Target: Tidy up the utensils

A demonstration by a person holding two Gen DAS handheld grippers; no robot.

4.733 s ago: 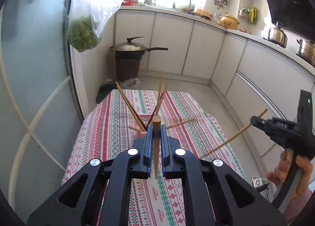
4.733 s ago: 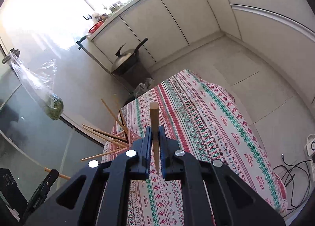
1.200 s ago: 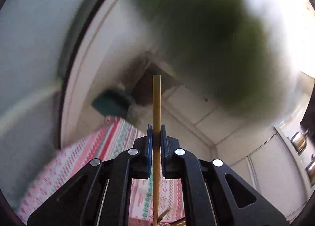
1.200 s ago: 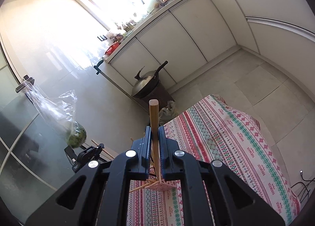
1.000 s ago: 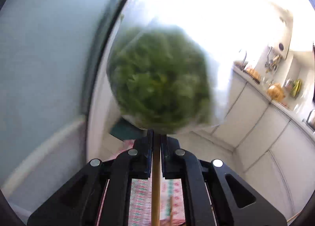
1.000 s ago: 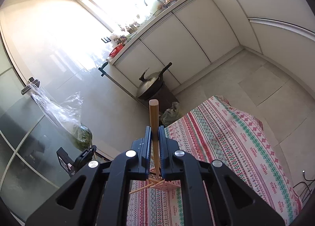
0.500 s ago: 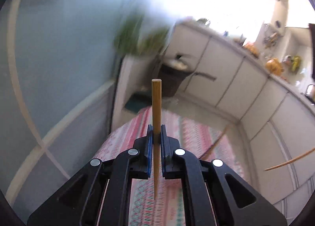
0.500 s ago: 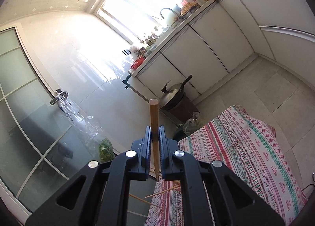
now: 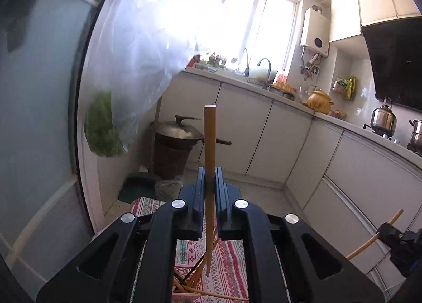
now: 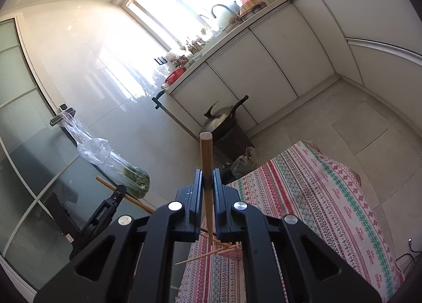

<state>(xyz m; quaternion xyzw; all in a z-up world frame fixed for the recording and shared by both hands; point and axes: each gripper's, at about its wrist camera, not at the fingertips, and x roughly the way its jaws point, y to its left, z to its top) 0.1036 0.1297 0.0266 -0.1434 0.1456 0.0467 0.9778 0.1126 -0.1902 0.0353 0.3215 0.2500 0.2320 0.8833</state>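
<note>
A chopstick (image 9: 209, 144) is clamped upright in the left gripper (image 9: 209, 184), another (image 10: 206, 160) in the right gripper (image 10: 207, 186); pink holder (image 10: 232, 251) lies below-ahead (right nearer, judged).

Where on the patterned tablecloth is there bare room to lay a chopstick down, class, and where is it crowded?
The tablecloth lies bare from the pink holder out to its far and right edges. It is crowded at the holder itself, where chopsticks splay out at angles. Both the left gripper and right gripper each clamp one chopstick.
</note>
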